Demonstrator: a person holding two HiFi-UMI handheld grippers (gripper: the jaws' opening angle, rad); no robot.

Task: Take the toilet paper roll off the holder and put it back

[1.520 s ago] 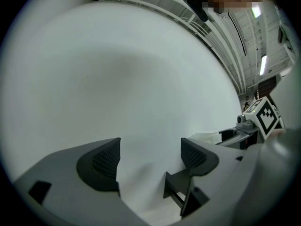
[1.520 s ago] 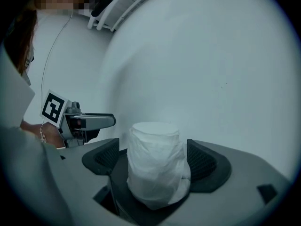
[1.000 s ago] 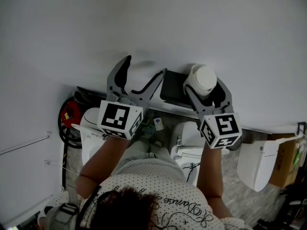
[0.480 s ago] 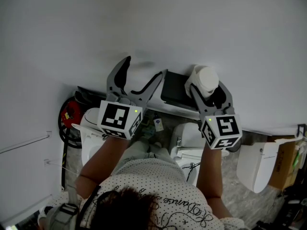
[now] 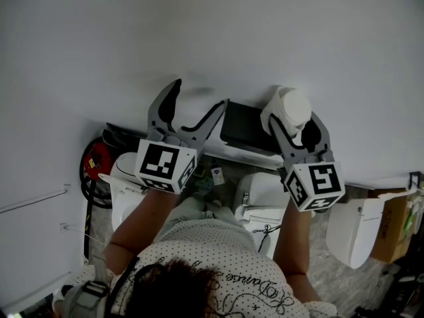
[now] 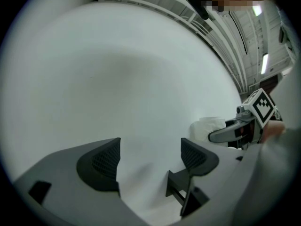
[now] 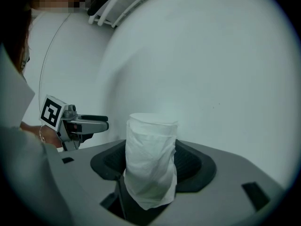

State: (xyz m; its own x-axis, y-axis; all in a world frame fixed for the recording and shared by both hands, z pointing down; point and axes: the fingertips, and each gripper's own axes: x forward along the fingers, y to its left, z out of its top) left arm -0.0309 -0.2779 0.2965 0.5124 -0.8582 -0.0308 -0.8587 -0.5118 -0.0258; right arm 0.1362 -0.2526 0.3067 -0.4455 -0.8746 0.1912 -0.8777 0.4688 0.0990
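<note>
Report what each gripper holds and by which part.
The right gripper holds the toilet paper roll upright by its sides, low on its body, its jaws having just closed on it. The left gripper holds nothing; its jaws stand apart.

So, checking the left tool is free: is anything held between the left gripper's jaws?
No, the grey left gripper has its jaws apart, with only the white wall showing between them.

Toilet paper roll [image 5: 291, 105] in right hand-held gripper [image 5: 294, 119], holder [image 5: 244, 128] seemingly just left
</note>
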